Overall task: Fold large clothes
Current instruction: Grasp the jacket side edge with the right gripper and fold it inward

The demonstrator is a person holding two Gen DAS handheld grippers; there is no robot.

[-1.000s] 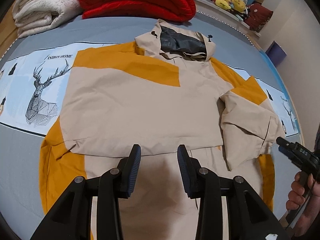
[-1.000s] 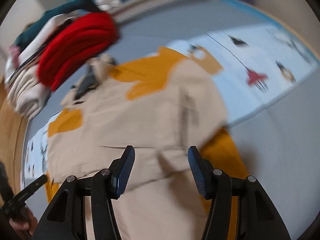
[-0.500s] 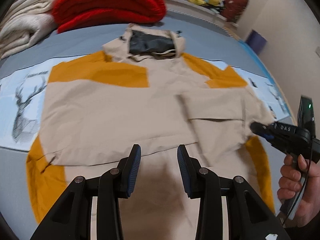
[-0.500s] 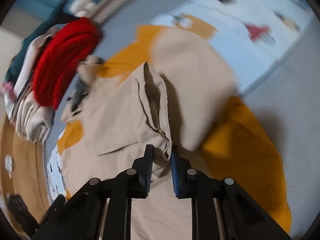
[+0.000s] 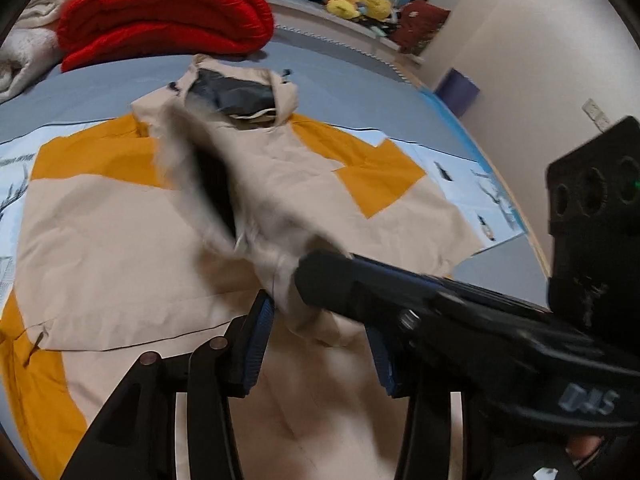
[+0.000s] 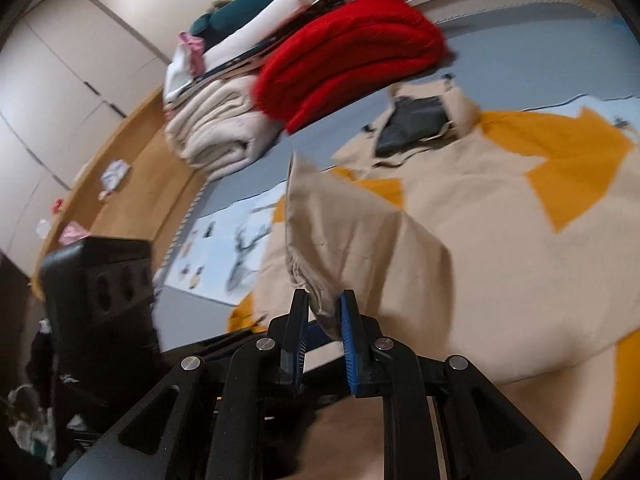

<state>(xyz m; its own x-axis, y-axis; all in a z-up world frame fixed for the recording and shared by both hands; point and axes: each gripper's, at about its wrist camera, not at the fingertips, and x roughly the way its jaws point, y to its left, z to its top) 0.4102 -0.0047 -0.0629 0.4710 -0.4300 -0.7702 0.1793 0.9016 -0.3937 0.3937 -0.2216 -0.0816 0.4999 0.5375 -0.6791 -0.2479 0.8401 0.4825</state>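
Between the blue pads of the right hand-held gripper (image 6: 323, 312) a bunched sleeve (image 6: 344, 236) of the beige and mustard jacket (image 6: 500, 232) is pinched tight, the cloth rising from the jaws in a lifted fold. Seen from the left wrist, that same hand-held gripper (image 5: 320, 280) reaches in from the right across the near middle of the view, with the sleeve (image 5: 256, 208) blurred and draped off its tip over the jacket's body. Just below it, the left hand-held gripper (image 5: 320, 344) has its fingers spread apart with nothing between them; the raised cloth hangs close above the gap, and I cannot tell whether it touches the pads.

Beyond both, the jacket (image 5: 120, 240) lies spread flat on the bed (image 5: 352, 92), hood (image 5: 240, 92) at the far end with its dark lining showing, mustard panels at the shoulders and along the near left edge. A pale blue printed sheet (image 5: 464, 176) with deer figures lies under it. Farther back sit a folded red blanket (image 5: 160, 8) and, to its left, folded cream blankets (image 5: 24, 56). Yellow plush toys (image 5: 356, 2) rest on the far ledge.
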